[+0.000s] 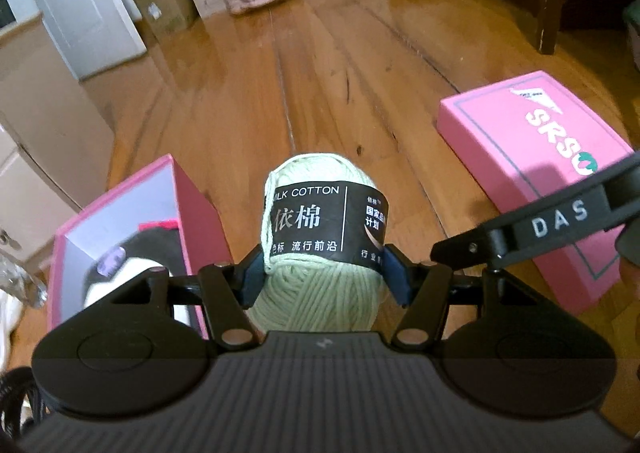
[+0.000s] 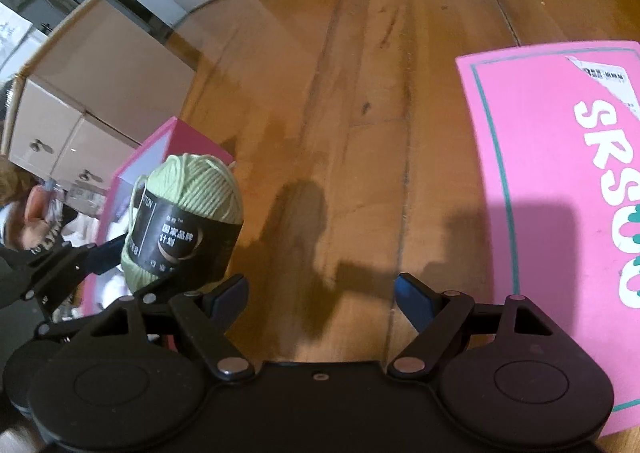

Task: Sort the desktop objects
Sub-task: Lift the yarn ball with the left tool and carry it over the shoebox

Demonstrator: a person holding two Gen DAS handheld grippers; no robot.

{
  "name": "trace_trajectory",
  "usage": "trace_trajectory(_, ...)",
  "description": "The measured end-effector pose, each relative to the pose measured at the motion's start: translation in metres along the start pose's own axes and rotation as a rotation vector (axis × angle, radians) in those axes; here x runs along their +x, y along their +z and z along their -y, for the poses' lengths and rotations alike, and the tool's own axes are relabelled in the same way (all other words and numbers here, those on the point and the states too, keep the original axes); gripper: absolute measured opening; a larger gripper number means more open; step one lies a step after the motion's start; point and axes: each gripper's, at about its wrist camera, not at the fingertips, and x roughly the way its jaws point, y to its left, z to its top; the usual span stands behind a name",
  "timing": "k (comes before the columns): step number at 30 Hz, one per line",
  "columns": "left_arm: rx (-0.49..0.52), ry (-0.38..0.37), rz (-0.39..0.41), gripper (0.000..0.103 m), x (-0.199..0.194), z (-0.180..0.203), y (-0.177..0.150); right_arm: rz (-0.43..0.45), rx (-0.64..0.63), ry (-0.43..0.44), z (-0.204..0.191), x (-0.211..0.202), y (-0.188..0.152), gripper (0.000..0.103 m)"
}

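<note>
A: Left wrist view: our left gripper [image 1: 326, 277] is clamped on the green yarn ball [image 1: 320, 229], centre frame, above the wooden floor [image 1: 320, 93].

B: It's soft and light; we grip across the paper band. Our right gripper [image 2: 320, 293] stands half open, empty. The open pink box [image 1: 132, 237] sits lower left.

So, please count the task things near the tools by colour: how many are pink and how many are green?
Pink: 2, the open box and the lid
Green: 1, the yarn held in the left tool
Total: 3
</note>
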Motion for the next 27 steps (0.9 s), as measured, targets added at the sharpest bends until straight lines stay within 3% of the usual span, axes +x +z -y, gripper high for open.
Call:
trace_trajectory(3, -0.028, -0.018, 0.015, 0.06, -0.009, -0.006, 0.001, 0.013, -0.019, 0.023, -0.009, -0.007, -0.001, 0.085)
trace_trajectory(14, -0.097, 0.036, 0.071, 0.06, -0.038, -0.034, -0.007, 0.083, -0.016, 0.067, -0.028, -0.011, 0.002, 0.085)
trace_trajectory(21, -0.144, 0.075, 0.068, 0.061, -0.052, -0.062, -0.023, 0.046, -0.064, 0.033, -0.043, 0.008, -0.011, 0.085)
trace_trajectory(27, -0.185, 0.096, 0.071, 0.06, -0.06, -0.089, -0.035, 0.033, -0.125, 0.073, -0.068, 0.016, -0.015, 0.085)
